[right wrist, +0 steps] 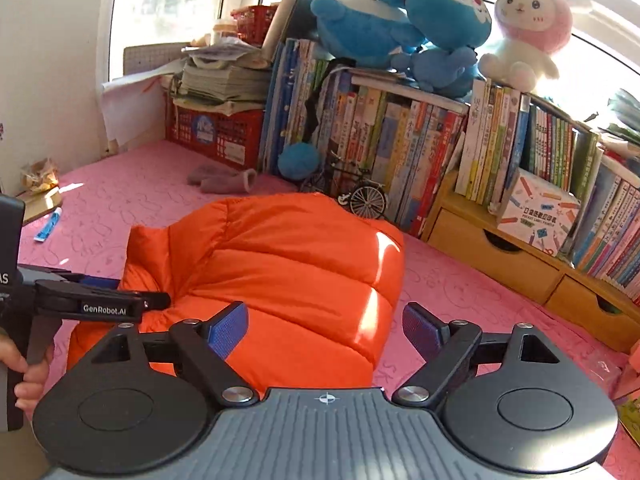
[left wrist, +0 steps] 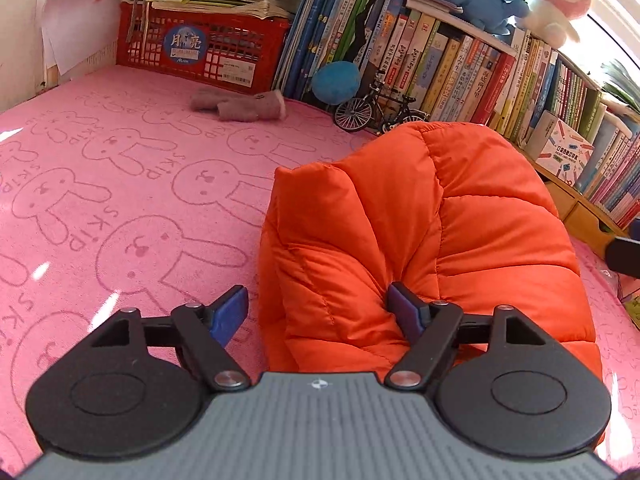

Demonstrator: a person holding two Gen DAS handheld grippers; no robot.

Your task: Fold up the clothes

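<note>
The orange puffer jacket (left wrist: 432, 232) was already bundled into a compact fold. Left gripper (left wrist: 318, 312) and right gripper (right wrist: 324, 330) were spread wide, nothing held; maybe just pressing flat was needed.

Both views look forward and down along their own fingers toward the orange padded jacket (left wrist: 432, 240), which lies on the pink rabbit-print sheet (left wrist: 120, 184). The left wrist view sits very close over the jacket's near left edge, facing the red crate (left wrist: 200, 48) and the row of books (left wrist: 460, 72) behind the jacket. The right wrist view sits close over its near right edge, slightly higher, and shares the jacket (right wrist: 280, 264), crate (right wrist: 216, 136), books (right wrist: 400, 148) and sheet (right wrist: 132, 184).
</note>
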